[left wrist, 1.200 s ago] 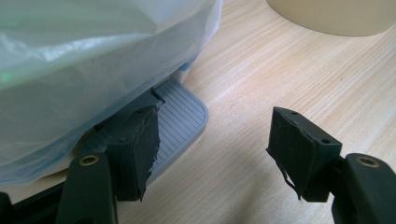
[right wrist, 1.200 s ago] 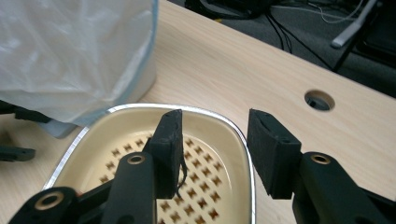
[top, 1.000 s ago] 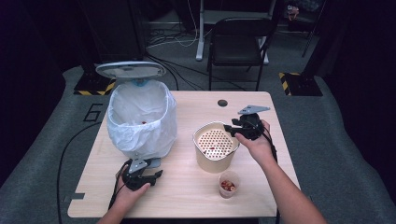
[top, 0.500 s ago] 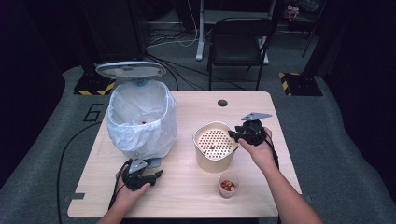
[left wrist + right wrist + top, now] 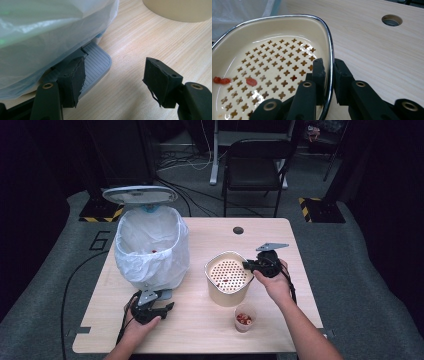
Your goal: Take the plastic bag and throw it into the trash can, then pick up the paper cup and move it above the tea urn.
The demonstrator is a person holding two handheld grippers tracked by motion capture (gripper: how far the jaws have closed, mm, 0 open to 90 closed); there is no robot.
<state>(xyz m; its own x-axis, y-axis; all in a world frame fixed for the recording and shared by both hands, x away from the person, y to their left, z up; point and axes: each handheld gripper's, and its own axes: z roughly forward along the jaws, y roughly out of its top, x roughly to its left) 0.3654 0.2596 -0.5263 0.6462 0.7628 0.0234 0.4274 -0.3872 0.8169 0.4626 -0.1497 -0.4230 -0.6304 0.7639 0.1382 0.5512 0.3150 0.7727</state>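
Cream-coloured and glossy, the perforated plastic strainer basket with a chrome rim (image 5: pixel 228 276) stands at the centre of the high view on the pale wooden table (image 5: pixel 210 325), and the right gripper (image 5: pixel 248 265) has its rim pinched at the basket's right edge. In the right gripper view the two black jaws rise from the bottom centre, one inside the basket wall and one outside, pressed against the rim (image 5: pixel 329 75) between them; they have just been closing onto it. A few red scraps (image 5: pixel 222 80) lie on the cross-shaped holes at the lower left of that view.

The left gripper (image 5: pixel 159 309) rests low in the lower left of the high view, just in front of the pedal bin lined with a white plastic bag (image 5: pixel 150 247), whose grey lid (image 5: pixel 140 195) stands raised. In the left gripper view its jaws stand spread wide with bare table between them; the left one sits over the bin's grey ribbed foot pedal (image 5: pixel 96 62), though contact cannot be told.

A small clear cup of red pieces (image 5: pixel 244 318) stands just below the basket in the high view.
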